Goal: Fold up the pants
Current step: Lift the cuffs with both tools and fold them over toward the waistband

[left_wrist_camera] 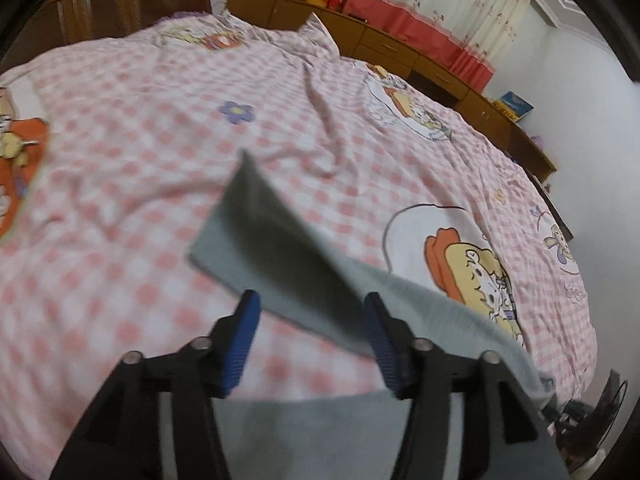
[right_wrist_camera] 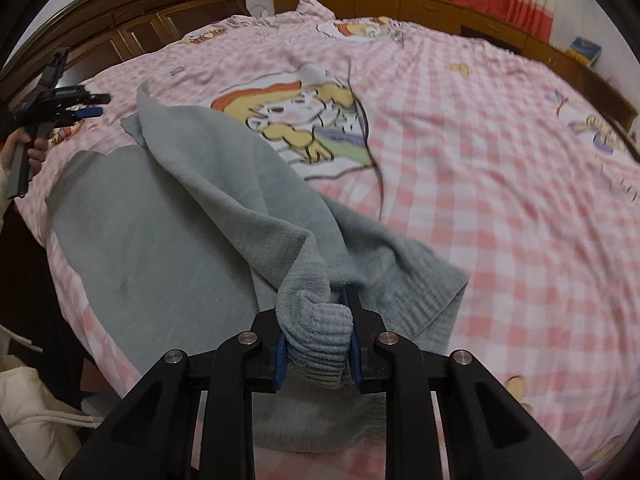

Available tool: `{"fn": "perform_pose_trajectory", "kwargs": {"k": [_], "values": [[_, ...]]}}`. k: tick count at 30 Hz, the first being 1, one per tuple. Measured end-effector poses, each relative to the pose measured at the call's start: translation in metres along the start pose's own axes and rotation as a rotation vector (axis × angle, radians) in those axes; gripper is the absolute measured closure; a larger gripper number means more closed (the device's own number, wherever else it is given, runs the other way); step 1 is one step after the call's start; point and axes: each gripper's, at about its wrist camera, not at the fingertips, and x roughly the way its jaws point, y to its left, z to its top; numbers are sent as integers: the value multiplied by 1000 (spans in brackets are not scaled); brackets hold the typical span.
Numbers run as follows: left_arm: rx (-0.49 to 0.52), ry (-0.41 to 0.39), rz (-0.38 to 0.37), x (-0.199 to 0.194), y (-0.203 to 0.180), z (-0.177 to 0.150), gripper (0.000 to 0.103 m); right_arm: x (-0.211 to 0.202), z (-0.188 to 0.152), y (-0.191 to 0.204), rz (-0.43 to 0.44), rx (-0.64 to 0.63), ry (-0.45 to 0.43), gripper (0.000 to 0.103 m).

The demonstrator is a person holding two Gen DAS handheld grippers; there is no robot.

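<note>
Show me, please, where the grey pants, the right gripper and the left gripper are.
grey pants (right_wrist_camera: 160, 240): right wrist view, flat leg panel.
right gripper (right_wrist_camera: 318, 340): right wrist view, between fingertips.
left gripper (left_wrist_camera: 312, 340): left wrist view, between open fingertips.

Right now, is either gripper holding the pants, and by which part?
The right gripper is shut on the grey pants, pinching a bunched ribbed hem or cuff. The left gripper is open and holds nothing.

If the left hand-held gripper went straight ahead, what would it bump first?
Probably the raised flap of the grey pants, just ahead of the open left hand-held gripper. Depth is unclear; beyond it lies the checked bedcover.
</note>
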Motion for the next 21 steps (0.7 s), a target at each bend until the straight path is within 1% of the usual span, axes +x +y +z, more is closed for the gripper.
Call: {"fn": "perform_pose_trajectory", "kwargs": {"k": [1,2,5,7,9,10,11,12,14,16,18,21], "values": [[-9,8,7,9,-5,4,34,4,-3,-3,10,8,5,79],[-25,13,23,20,-10,9,30,7,-4,-4,17,13,6,79],[-65,14,39,46,-17,21,29,13,-7,-9,39,36,6,79],[-85,38,60,68,-20,31,29,15,-7,-11,51,48,6,79],[-93,50,87,81,-21,36,33,16,-7,-12,56,50,7,79],[-96,53,90,85,-21,36,60,16,-7,-12,59,49,7,79],[-100,58,90,87,-21,37,103,17,-6,-12,59,49,7,79],[-105,69,81,88,-20,36,99,17,-5,-12,61,51,7,79],[-105,41,57,78,-19,33,100,17,-4,-13,61,56,7,79],[-63,6,63,59,-20,31,100,14,-1,-13,58,65,2,79],[-40,-33,47,32,-18,26,100,6,4,-13,41,61,-18,79],[-41,-74,15,-16,-13,14,100,-17,15,-17,12,54,-85,79]]}}
